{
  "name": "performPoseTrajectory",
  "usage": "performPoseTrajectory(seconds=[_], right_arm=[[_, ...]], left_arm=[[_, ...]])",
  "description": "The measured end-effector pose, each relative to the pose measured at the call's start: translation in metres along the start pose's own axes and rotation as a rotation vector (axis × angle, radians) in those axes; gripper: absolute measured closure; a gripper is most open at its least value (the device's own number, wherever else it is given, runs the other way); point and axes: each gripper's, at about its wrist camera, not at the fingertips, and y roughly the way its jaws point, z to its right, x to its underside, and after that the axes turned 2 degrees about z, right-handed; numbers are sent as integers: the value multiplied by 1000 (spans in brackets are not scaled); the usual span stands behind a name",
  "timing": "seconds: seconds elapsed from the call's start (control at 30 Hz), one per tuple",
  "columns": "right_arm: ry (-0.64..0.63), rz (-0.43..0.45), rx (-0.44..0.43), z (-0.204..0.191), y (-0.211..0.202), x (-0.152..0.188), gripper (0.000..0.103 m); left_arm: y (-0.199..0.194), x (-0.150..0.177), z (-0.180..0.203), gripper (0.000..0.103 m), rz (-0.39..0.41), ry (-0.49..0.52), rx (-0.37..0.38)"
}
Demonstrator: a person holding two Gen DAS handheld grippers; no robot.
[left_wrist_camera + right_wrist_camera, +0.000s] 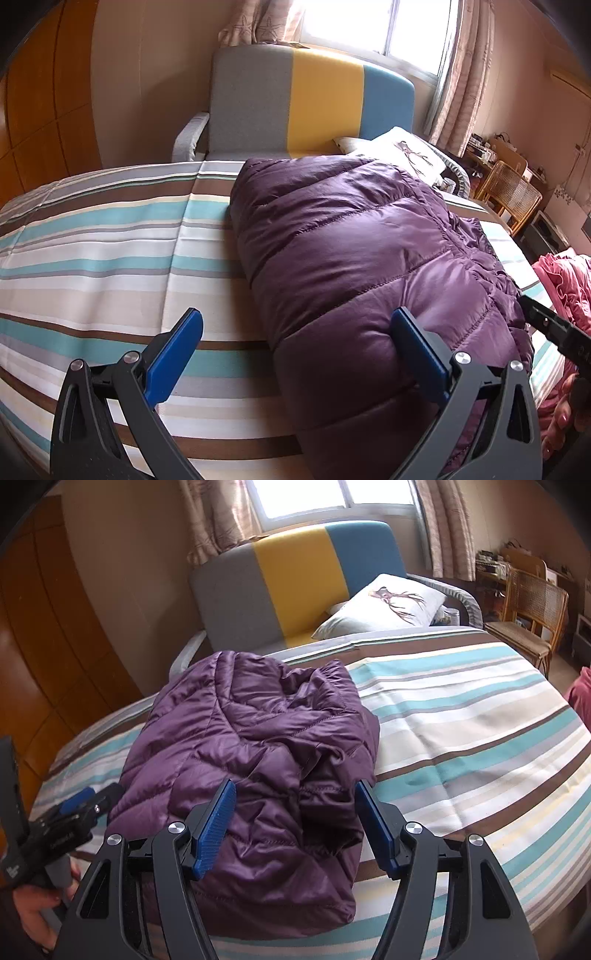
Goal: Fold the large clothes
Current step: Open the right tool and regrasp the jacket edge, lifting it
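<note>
Striped bed point(110, 258) fills the lower half of both views. Purple down jacket point(251, 746) lies folded in a puffy bundle on it, centre-left in the right wrist view and centre-right in the left. Tricolour headboard point(314, 103) sits at upper centre, white pillow point(384, 605) at its right. Left gripper point(295, 347) is spread open, its right finger touching the jacket. Right gripper point(295, 827) is open, straddling the jacket's near end.

Bare striped bedspread point(461, 716) right of purple jacket point(251, 746), pillow point(384, 605) beyond, pink bedding point(565, 284) possibly crowding far edge
</note>
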Motion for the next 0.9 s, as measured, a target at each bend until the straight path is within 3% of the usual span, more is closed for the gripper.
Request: performPoseTrajectory(seconds=[0.13, 0.2, 0.33, 0.4, 0.5, 0.67, 0.8, 0.9], right_arm=[[-47, -21, 50, -1, 8, 2, 36], [-28, -79, 79, 11, 22, 2, 28], [95, -152, -21, 39, 35, 1, 26], [93, -150, -47, 41, 36, -4, 26], [80, -181, -98, 40, 45, -16, 35], [133, -219, -182, 49, 54, -32, 36], [260, -184, -203, 72, 58, -43, 36], [299, -211, -158, 84, 75, -42, 36]], left_arm=[[1, 1, -1, 2, -3, 1, -8], [1, 0, -2, 2, -2, 10, -27], [7, 1, -11, 2, -35, -7, -24], [13, 0, -17, 2, -63, -34, 13], [24, -4, -20, 2, -108, -41, 56], [25, -16, -19, 2, -142, -21, 61], [29, -20, -13, 2, -160, -10, 76], [37, -23, -11, 2, -172, 23, 79]])
